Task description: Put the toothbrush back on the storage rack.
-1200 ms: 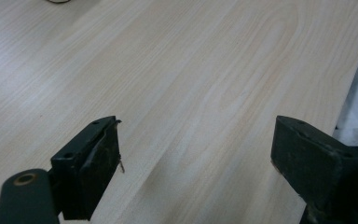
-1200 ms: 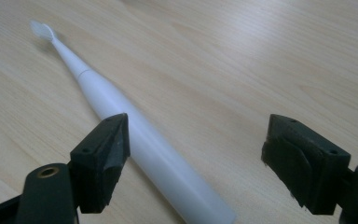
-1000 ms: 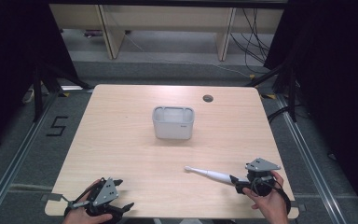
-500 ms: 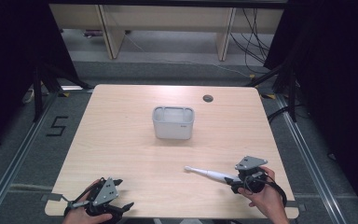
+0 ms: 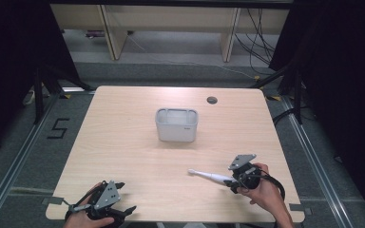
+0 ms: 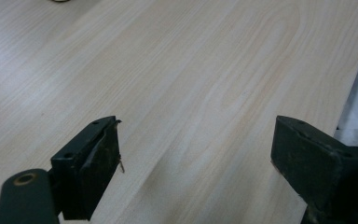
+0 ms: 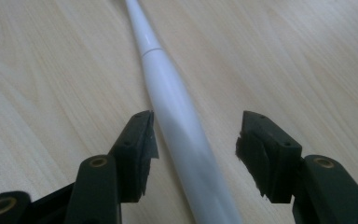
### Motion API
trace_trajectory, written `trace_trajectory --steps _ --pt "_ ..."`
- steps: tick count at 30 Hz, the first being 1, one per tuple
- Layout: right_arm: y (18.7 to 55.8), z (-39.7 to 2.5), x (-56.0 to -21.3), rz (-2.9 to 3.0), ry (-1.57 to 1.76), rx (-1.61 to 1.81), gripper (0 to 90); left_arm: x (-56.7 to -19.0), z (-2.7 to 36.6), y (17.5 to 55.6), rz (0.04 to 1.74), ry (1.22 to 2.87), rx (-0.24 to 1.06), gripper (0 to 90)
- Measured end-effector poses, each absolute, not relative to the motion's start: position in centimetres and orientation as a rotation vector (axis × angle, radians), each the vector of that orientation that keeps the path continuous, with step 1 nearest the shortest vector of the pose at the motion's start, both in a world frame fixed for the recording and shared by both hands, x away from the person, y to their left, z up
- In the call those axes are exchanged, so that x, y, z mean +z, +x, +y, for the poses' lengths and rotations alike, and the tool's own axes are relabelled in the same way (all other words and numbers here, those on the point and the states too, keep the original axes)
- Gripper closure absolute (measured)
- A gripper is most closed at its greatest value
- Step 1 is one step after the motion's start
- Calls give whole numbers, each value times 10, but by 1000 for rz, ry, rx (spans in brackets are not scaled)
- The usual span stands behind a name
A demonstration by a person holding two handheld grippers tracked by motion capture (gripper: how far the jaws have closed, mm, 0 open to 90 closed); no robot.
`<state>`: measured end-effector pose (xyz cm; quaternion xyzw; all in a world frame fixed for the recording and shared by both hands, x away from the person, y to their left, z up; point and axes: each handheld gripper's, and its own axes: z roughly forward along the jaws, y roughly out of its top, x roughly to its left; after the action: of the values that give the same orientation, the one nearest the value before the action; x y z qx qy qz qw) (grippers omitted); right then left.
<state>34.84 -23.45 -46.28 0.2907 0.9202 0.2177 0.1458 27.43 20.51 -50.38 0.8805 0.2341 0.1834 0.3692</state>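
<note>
Toothbrush (image 7: 177, 116), white and electric by the look of it, lies flat on the table (image 5: 123, 142) near the right front edge, its thick handle between the wide-open jaws of the right gripper (image 7: 196, 140), which have not closed on it. It looks stiff, light and smooth enough to slip or roll, so the fat handle seems the safest grip; I can read no brand on it. Farther off stand a grey tub (image 5: 177, 124) with an unreadable label, and the left gripper (image 6: 196, 154), open and empty, at the front left corner.

Black numeral 5 (image 5: 58, 128) marked on grey floor left of table
</note>
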Motion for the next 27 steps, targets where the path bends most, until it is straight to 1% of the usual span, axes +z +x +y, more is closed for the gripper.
trace_trajectory --steps 1,6,10,11,20,21,27 --pt "350 -231 -462 2668 836 598 479 -503 205 275 597 2264 475 149" --pt "356 -226 -464 2711 800 557 494 -505 205 275 597 2246 470 149" --pt "362 -221 -465 2755 762 467 510 -503 205 275 597 2265 476 149" --pt "362 -219 -466 2756 771 490 513 -505 205 275 597 2243 472 149" --pt "370 -212 -469 2805 778 419 542 -504 205 275 596 2247 478 149" --pt "372 -212 -470 2821 768 410 566 -503 205 274 599 2255 461 149" --pt "376 -208 -471 2862 801 368 595 -503 206 275 591 2261 464 149"
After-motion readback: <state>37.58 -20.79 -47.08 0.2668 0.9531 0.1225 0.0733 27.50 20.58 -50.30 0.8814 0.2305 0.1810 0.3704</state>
